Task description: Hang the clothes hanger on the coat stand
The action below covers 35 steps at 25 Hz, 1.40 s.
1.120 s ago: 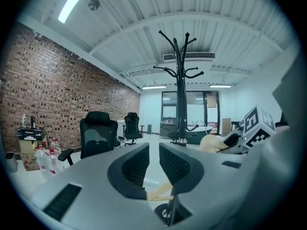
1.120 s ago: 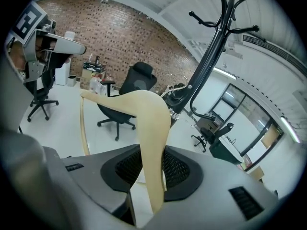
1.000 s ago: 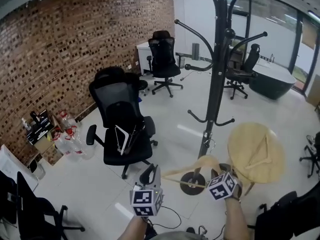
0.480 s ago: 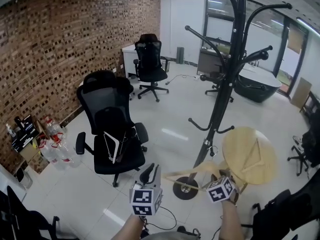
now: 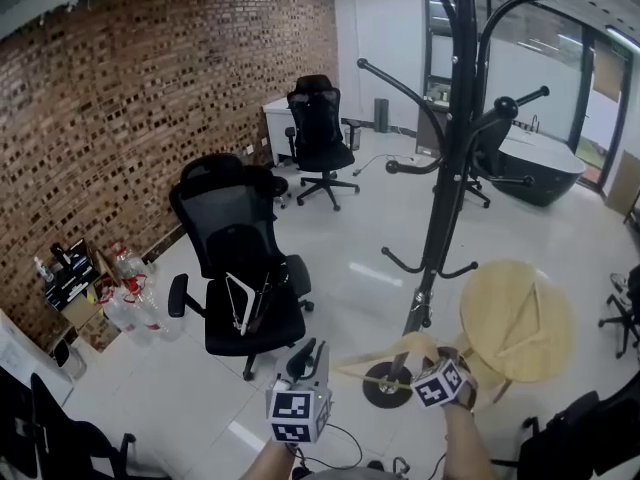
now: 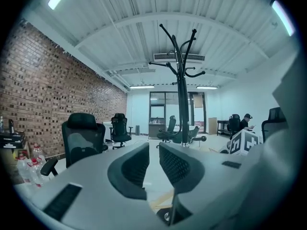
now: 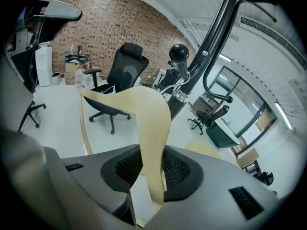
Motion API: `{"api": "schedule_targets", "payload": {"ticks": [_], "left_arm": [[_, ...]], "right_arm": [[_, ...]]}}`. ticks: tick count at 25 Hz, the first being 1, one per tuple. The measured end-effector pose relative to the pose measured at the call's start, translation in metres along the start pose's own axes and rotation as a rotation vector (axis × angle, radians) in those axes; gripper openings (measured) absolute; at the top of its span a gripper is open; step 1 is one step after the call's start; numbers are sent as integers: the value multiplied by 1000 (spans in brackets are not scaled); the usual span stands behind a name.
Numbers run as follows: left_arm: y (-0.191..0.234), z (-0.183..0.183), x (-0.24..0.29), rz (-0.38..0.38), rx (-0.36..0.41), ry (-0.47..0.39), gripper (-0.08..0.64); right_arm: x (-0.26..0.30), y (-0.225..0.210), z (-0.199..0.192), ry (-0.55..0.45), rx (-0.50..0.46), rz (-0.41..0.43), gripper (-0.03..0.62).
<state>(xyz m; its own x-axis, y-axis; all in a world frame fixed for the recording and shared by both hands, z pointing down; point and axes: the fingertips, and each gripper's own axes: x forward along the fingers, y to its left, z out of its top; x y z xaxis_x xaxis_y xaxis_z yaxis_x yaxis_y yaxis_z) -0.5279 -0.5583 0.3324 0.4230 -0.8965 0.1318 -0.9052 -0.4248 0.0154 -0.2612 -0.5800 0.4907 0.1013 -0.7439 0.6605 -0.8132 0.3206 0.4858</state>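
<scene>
A tall black coat stand [image 5: 440,178] with curved hooks rises from a round base [image 5: 388,386] on the white floor. My right gripper [image 5: 425,360] is low beside that base and shut on a pale wooden clothes hanger [image 5: 395,353]. In the right gripper view the hanger [image 7: 144,109] rises between the pads of the right gripper [image 7: 153,164], and a ball-tipped hook [image 7: 178,53] of the stand is just beyond it. My left gripper [image 5: 305,353] hovers to the left of the hanger. The left gripper [image 6: 153,164] has its jaws a little apart and holds nothing; the stand [image 6: 182,90] is ahead of it.
A black office chair [image 5: 245,258] stands left of the stand and a round wooden table [image 5: 515,318] stands right of it. Bottles and boxes [image 5: 120,288] lie along the brick wall. More chairs and a desk are at the back. A person [image 6: 247,121] sits far right.
The head view has swung slightly, so the stand and chair have shifted in the picture. Both grippers stay low near the stand's base, with the hanger still in the right one.
</scene>
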Motion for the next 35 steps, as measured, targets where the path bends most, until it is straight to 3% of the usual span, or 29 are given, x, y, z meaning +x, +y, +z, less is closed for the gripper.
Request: {"api": "schedule_targets", "payload": {"ticks": [13,27,31,35], "left_arm": [[14,-17,13,38,41,64,81],[39,-23,1,33,33,54,81],[43,-26,-1,28,28,52,81],[41,-35,-3,17,20,71,80]], "right_arm": [[50,-12,-3,66,15,-36,106],[36,-10,20,-17,84,-109,152],[12,-8,26,-104,169,-126,152],[-19,12,35,-237,349,-54,123]]}}
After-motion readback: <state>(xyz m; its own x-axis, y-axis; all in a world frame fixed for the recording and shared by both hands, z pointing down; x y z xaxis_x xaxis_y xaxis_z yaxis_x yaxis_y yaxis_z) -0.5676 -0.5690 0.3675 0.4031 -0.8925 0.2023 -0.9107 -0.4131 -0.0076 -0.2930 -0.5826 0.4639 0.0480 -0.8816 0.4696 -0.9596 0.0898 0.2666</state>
